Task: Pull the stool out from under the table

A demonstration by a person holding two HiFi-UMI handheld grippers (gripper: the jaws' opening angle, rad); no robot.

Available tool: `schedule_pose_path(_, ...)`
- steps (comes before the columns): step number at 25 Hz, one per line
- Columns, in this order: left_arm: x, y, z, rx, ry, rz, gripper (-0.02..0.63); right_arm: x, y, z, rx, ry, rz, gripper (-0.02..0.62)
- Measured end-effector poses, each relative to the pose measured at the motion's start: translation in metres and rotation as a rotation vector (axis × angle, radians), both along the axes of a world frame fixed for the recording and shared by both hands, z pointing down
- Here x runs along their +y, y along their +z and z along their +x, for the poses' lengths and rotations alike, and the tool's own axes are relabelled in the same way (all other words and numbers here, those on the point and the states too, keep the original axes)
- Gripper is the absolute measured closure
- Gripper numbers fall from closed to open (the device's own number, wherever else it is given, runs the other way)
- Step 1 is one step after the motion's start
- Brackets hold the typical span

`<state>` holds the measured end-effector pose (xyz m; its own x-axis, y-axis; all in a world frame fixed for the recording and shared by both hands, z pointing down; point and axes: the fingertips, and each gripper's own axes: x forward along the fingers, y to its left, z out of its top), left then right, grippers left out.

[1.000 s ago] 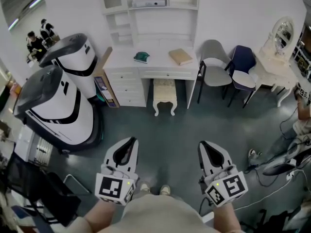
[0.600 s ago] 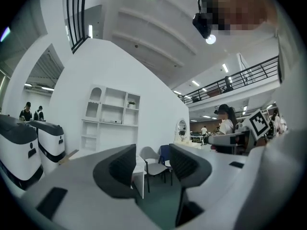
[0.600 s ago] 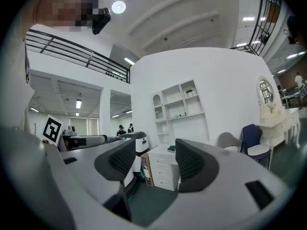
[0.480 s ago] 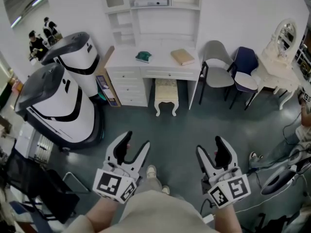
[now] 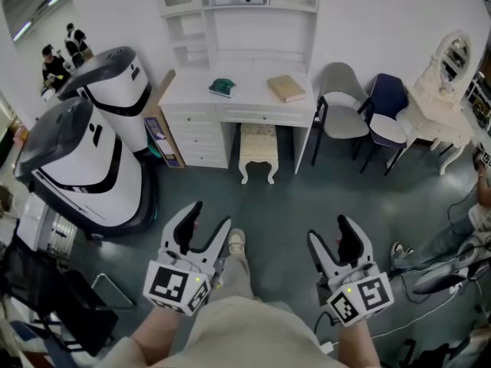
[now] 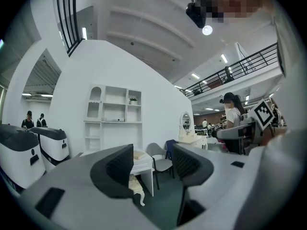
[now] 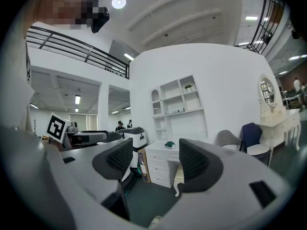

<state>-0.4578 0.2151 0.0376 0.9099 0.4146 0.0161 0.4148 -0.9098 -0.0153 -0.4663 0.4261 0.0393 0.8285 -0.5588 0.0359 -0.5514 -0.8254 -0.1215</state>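
Starting at the far left: two bulky white-and-black machines (image 5: 84, 167) parked by the wall, nothing to do with the job. Moving right, left gripper (image 5: 211, 215) low in the frame, pointing level toward the desk (image 5: 253, 98), jaws about half apart and just been opening, nothing between them but bare floor further off. Looks like prepping for a grab rather than holding anything. Up top in the centre, that white desk under the shelving, with a green item (image 5: 223, 88) and a tan book (image 5: 285, 88) on top. Stool (image 5: 258, 150) sitting in the kneehole below, cushioned seat tucked between the desk legs, curvy front legs showing on the floor. Well apart from both grippers, so no pulling yet by the look of it. Right gripper (image 5: 328, 230) low and right of centre, mirroring the other, jaws a touch wider, also just been opening, empty too. Held side by side like that probably to catch the seat from both sides. Further right, a grey chair (image 5: 341, 106), a dark blue chair (image 5: 387, 110), then a dressing table (image 5: 449, 83) with an oval mirror at the right edge.
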Motion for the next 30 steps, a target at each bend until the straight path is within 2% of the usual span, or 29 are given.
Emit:
schedule_pose_path(6, -0.007, 0.009, 0.035, -0.024, 0.003, 0.012, 0.359, -0.008, 0.010, 0.040, -0.025, -0.007, -0.003, 0.295)
schedule_pose_path(15, -0.018, 0.029, 0.114, -0.077, 0.018, 0.032, 0.359, -0.026, 0.021, 0.115, -0.063, -0.006, -0.023, 0.295)
schedule_pose_path(22, -0.032, 0.045, 0.208, -0.137, 0.034, 0.040, 0.359, -0.037, 0.035, 0.207, -0.123, 0.016, -0.029, 0.295)
schedule_pose_path(30, -0.078, 0.066, 0.332, -0.235, 0.040, 0.042, 0.359, -0.082, 0.049, 0.322, -0.222, 0.023, -0.038, 0.295)
